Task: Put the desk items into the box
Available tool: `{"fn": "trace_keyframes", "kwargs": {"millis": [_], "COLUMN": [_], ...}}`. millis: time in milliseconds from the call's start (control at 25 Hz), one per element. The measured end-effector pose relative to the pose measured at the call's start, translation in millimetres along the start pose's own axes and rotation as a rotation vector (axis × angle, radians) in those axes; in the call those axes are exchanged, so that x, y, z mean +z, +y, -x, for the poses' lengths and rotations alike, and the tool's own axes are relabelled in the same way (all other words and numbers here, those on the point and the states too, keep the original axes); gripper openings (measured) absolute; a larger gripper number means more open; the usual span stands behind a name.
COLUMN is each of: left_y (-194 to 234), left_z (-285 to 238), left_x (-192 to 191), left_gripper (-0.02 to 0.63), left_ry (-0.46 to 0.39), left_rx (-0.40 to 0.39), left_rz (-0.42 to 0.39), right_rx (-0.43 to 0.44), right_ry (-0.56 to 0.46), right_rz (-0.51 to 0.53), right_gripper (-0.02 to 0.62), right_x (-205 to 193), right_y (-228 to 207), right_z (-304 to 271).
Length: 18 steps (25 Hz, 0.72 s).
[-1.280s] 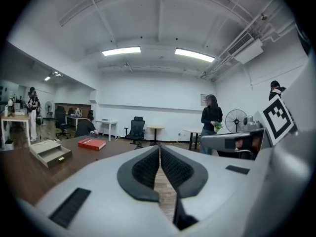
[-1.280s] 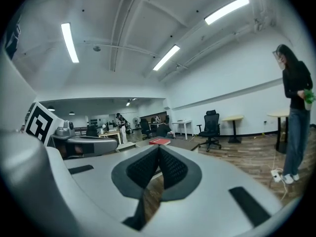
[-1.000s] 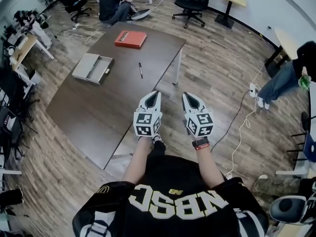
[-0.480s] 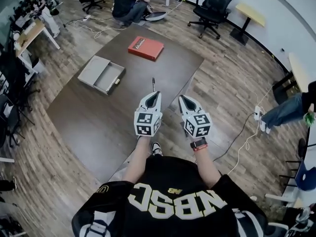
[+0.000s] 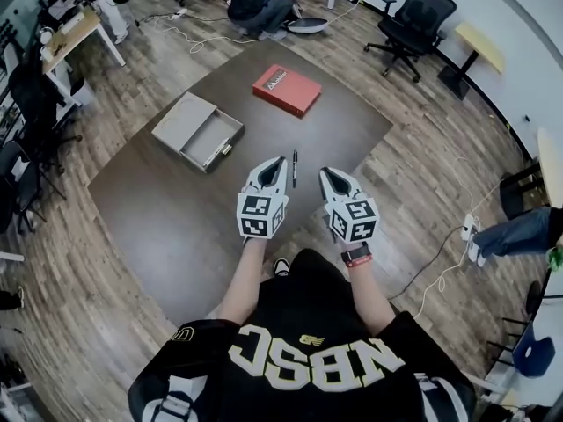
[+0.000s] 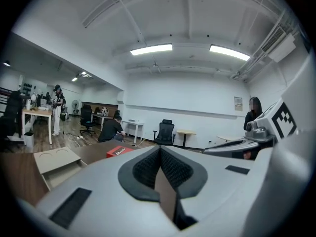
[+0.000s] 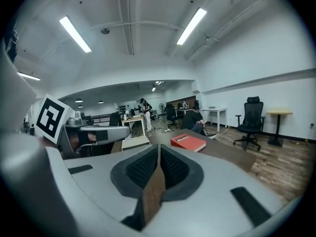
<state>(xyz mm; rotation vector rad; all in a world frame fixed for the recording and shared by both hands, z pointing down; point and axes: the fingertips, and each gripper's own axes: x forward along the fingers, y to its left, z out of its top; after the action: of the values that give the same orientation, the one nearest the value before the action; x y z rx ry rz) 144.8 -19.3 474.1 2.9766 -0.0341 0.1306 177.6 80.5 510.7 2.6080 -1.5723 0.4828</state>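
Grey box (image 5: 198,130) sits open on the tabletop (image 5: 158,209), looks empty, so nothing is packed yet. Left claw (image 5: 279,162) pressed together, empty. Red book (image 5: 287,90) flat at far side, slim black pen (image 5: 294,167) just ahead of claws; both left to pack. Right claw (image 5: 324,172) opening, nothing between.

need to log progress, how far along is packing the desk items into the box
Nothing done yet: the box sits open and looks empty, with the red book and pen on the table. In hand, nothing: the left gripper is shut and empty; the right gripper has fingers opening with nothing between them. Left: book and pen into the box.
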Motion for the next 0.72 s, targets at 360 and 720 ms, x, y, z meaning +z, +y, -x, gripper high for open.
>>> {"fn": "trace_keyframes", "kwargs": {"millis": [360, 720], "left_y": [49.2, 89.5], "left_z": [-3.6, -5.0], "left_x": [-43.0, -65.4], "left_gripper": [0.015, 0.015], "left_ry": [0.078, 0.127], "left_rx": [0.110, 0.217], "left_rz": [0.054, 0.093], "right_rx": [0.147, 0.178], "right_ry": [0.113, 0.413], "right_rz": [0.007, 0.074], "right_gripper": [0.028, 0.057], "right_x": [-22.4, -91.2], "right_y": [3.1, 1.4], "right_z": [-80.4, -131.5]}}
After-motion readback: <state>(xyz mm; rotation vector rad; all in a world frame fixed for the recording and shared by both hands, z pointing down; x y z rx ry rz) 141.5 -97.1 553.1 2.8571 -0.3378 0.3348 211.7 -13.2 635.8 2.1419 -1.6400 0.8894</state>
